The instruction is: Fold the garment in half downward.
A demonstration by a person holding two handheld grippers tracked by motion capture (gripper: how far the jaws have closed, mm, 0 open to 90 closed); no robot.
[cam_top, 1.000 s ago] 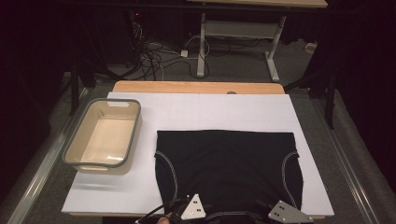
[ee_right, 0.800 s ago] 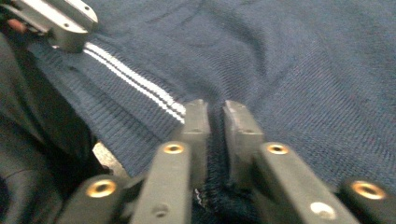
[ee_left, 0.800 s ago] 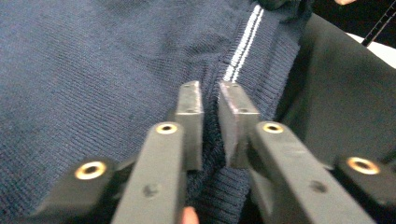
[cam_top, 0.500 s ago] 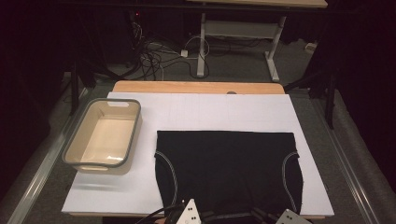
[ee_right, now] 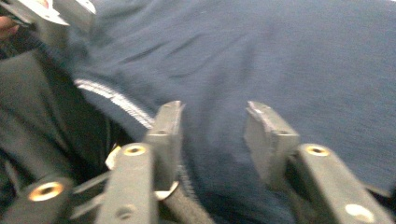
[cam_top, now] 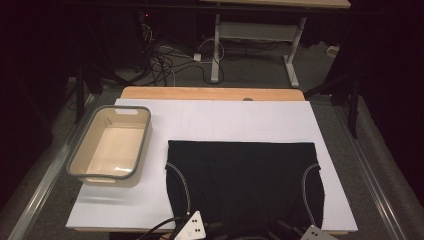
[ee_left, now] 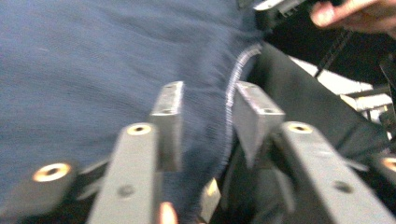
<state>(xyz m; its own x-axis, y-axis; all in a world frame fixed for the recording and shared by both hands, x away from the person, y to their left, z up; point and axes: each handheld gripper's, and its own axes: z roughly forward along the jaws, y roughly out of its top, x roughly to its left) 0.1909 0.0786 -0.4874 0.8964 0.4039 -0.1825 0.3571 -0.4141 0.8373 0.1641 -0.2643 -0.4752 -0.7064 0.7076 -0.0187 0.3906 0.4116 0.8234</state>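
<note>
A dark garment (cam_top: 242, 185) with pale stitched seams lies flat on the white table top (cam_top: 215, 122), its near hem at the table's front edge. My left gripper (cam_top: 200, 226) is at that hem's left part. In the left gripper view its jaws (ee_left: 208, 112) have just been opening and stand apart, with the stitched hem (ee_left: 231, 100) running between them untouched by the pads. My right gripper (cam_top: 305, 231) is at the hem's right part. Its jaws (ee_right: 217, 126) have just been opening too, and the dark cloth (ee_right: 280, 60) lies between them unpressed.
A beige tub with a grey rim (cam_top: 80, 167) stands at the table's left. A wooden strip (cam_top: 210, 93) edges the far side. Cables and desk legs (cam_top: 215, 55) are on the floor beyond. A hand (ee_left: 350, 11) holds the other gripper at the hem.
The left gripper's grey plate has slid left and toward the near edge. The right gripper's plate has dropped slightly toward the near edge. The garment lies as before.
</note>
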